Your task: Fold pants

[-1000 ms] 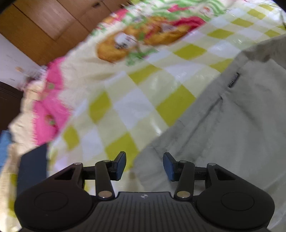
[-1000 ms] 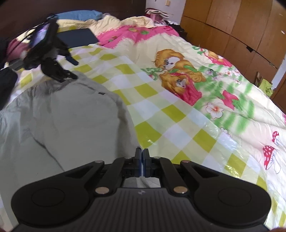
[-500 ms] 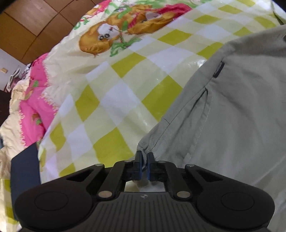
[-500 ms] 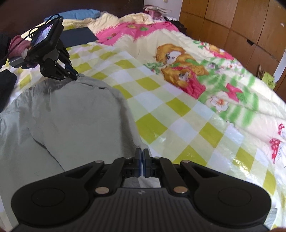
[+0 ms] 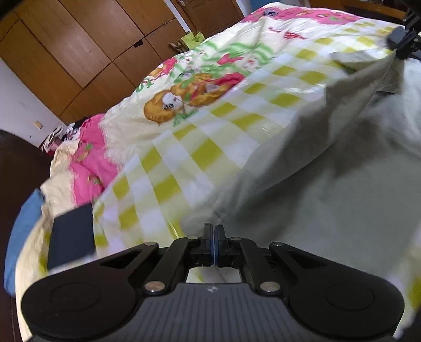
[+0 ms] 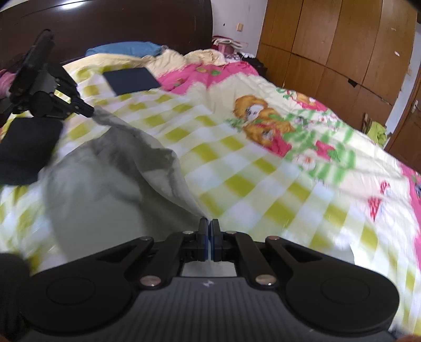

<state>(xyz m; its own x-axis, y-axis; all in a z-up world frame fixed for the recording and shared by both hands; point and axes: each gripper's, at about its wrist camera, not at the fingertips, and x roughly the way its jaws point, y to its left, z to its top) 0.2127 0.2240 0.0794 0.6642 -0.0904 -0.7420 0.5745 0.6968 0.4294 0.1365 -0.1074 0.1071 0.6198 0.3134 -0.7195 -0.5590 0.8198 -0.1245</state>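
Grey-beige pants (image 5: 329, 184) lie on a bed with a yellow-checked cartoon quilt (image 5: 200, 147). My left gripper (image 5: 213, 236) is shut on one corner of the pants and holds it lifted off the quilt. My right gripper (image 6: 209, 231) is shut on another corner of the pants (image 6: 105, 184), also lifted. The edge between both grips hangs raised and taut. The left gripper also shows in the right wrist view (image 6: 86, 110), the right gripper in the left wrist view (image 5: 402, 44).
A dark flat rectangular object (image 6: 131, 79) lies on the quilt near the headboard (image 6: 118, 23). A blue pillow (image 6: 123, 48) sits at the head. Wooden wardrobes (image 6: 342, 44) stand along the far side. A black cloth (image 6: 26, 147) lies at the left.
My left gripper went from open to shut on the pants' corner. Both grippers have since lifted the pants' edge up off the quilt.
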